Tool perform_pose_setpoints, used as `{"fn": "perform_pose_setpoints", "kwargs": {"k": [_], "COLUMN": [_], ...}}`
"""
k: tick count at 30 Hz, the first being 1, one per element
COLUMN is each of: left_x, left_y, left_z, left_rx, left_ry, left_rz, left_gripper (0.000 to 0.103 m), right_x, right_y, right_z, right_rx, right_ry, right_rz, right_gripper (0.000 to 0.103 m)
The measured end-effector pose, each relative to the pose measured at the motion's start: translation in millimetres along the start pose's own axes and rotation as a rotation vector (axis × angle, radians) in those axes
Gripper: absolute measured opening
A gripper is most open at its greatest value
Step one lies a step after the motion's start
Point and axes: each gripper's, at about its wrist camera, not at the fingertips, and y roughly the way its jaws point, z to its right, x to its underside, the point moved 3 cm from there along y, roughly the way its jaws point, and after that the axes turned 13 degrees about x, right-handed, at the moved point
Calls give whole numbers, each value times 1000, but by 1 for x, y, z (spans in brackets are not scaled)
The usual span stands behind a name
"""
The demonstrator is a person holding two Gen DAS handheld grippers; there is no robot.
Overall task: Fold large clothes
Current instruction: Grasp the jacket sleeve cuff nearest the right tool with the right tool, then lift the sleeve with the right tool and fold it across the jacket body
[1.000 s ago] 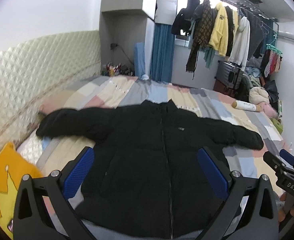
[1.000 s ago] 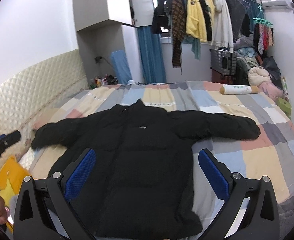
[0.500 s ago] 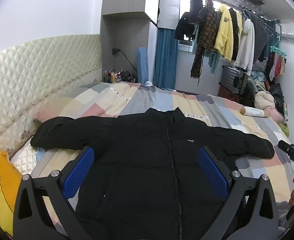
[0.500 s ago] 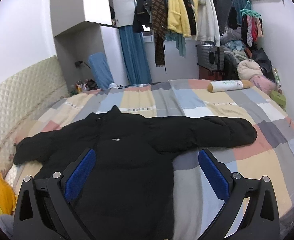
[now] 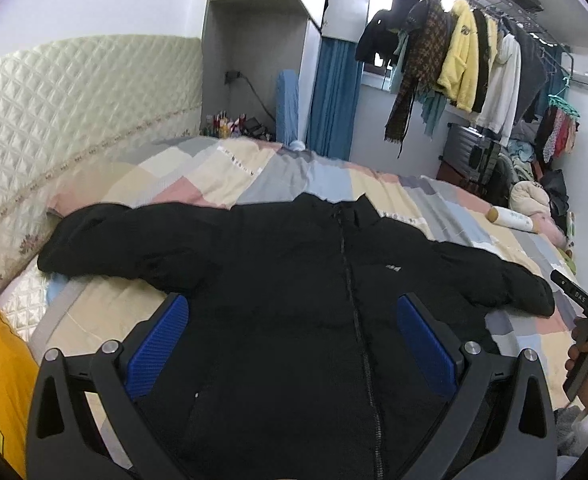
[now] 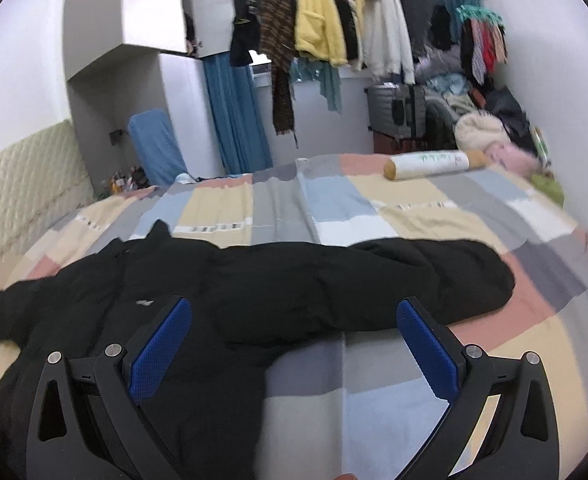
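Black puffer jacket (image 5: 333, 300) lies flat on the bed (image 6: 373, 208), unfolded. Your right gripper (image 6: 294, 344) has swung toward its right sleeve (image 6: 393, 276); left gripper (image 5: 294, 340) hovers over the body. Both fingers gape, holding nothing.

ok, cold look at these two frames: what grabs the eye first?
The black puffer jacket dominates: it lies front up, zipped, sleeves spread wide on the patchwork bedspread. Both the left gripper and the right gripper frame it, blue pads wide apart, holding nothing. Behind the bed, a crowded rail of hanging clothes pulls the eye, especially the yellow fleece.
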Motion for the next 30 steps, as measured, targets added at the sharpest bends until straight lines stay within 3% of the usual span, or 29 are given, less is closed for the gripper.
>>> {"fn": "perform_pose_setpoints", "kwargs": {"k": [4,12,16,22,24,30], "left_x": [11,26,30,26,24,23], "left_y": [19,62,78,99,104,122], "left_z": [-5,-18,-24,-29,-30,-41], "left_rx": [-7,-15,-18,-25,-36,-50], "left_ry": [13,-14,-34,-61,-61,-78], "left_rz": [-38,-128,-153,-158,-147,-154], "left_gripper": [103,103,103,103,103,103], "right_x": [9,38,49,37,29,24], "right_y": [47,135,169,198,205,207], "right_z": [43,175,213,241,246,255], "right_rx": [31,40,25,51,66,101], "right_ry": [141,658,831,916,888,853], "right_rz": [-61,-136,-138,-58,-47,2], "right_gripper": [103,100,97,75,56,28]}}
